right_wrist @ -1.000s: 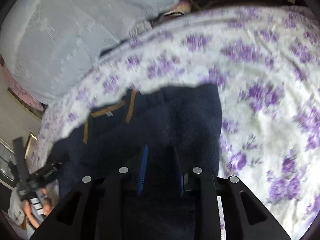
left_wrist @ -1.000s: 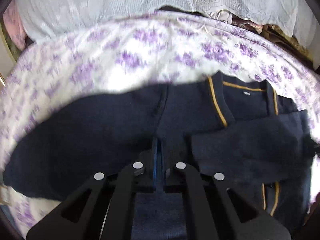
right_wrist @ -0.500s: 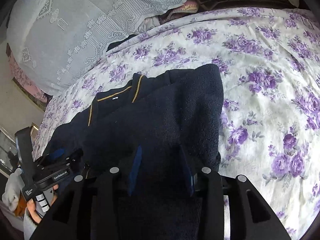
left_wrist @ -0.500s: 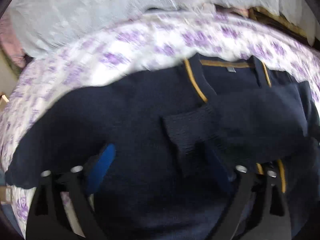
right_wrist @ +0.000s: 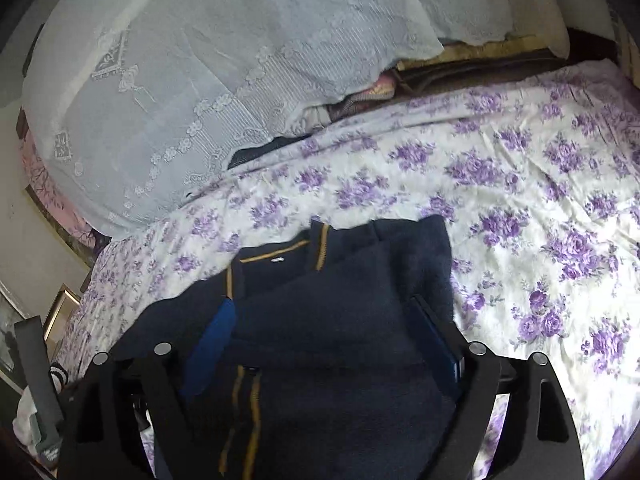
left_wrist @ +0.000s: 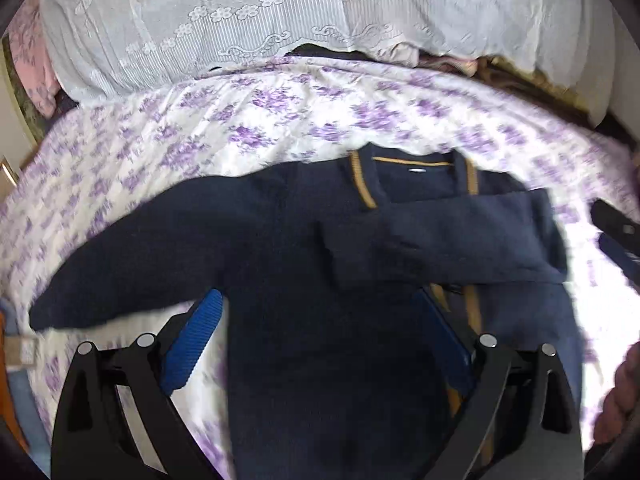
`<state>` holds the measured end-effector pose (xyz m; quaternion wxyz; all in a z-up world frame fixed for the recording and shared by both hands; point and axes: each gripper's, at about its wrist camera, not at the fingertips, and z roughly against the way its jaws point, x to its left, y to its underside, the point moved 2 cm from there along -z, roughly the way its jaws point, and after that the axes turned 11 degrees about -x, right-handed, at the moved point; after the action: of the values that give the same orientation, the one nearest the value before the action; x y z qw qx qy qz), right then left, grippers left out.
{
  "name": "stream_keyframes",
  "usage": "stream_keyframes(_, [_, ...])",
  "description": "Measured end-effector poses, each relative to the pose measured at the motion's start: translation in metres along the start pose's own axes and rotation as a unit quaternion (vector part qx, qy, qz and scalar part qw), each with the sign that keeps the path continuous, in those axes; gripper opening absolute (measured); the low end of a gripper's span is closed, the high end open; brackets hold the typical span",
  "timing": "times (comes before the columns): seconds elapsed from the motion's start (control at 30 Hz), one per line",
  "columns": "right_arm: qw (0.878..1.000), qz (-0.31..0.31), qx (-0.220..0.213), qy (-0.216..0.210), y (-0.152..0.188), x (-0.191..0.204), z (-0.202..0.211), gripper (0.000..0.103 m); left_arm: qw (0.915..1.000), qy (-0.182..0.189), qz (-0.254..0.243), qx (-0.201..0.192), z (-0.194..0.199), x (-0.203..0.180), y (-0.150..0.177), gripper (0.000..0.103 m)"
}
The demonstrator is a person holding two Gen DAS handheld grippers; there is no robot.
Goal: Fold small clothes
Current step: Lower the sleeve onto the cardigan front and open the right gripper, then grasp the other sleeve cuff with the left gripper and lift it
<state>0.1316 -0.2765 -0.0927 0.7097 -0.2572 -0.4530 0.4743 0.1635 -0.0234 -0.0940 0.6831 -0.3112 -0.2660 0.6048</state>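
A purple-flowered bedsheet (right_wrist: 520,184) carries a navy cardigan (left_wrist: 320,264), lying flat.

Left gripper (left_wrist: 316,340) hangs wide open, fingers spread; right gripper (right_wrist: 324,344), jaws just opening, gapes too, gripping nothing.

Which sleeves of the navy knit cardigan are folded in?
One only. The navy knit cardigan has one sleeve folded across its chest below the collar; the other sleeve lies spread out on the purple-flowered bedsheet.
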Motion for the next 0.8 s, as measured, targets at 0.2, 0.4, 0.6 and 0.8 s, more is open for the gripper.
stream_keyframes(0.2, [0.999, -0.009, -0.013, 0.043, 0.007, 0.031, 0.027, 0.094, 0.9967, 0.009, 0.073, 0.033, 0.022, 0.004, 0.005, 0.095])
stream_keyframes(0.4, [0.997, 0.002, -0.056, 0.046, 0.025, 0.067, 0.059, 0.097, 0.989, 0.013, 0.144, 0.029, 0.041, 0.014, 0.013, 0.095])
stream_keyframes(0.6, [0.995, -0.02, -0.103, -0.001, 0.045, 0.101, 0.078, 0.1, 0.9818, -0.03, 0.188, -0.004, 0.057, 0.03, 0.009, 0.095])
stream_keyframes(0.8, [0.991, 0.07, -0.109, 0.019, 0.045, 0.122, 0.078, 0.1, 0.9892, -0.078, 0.123, -0.013, 0.049, 0.044, 0.011, 0.095])
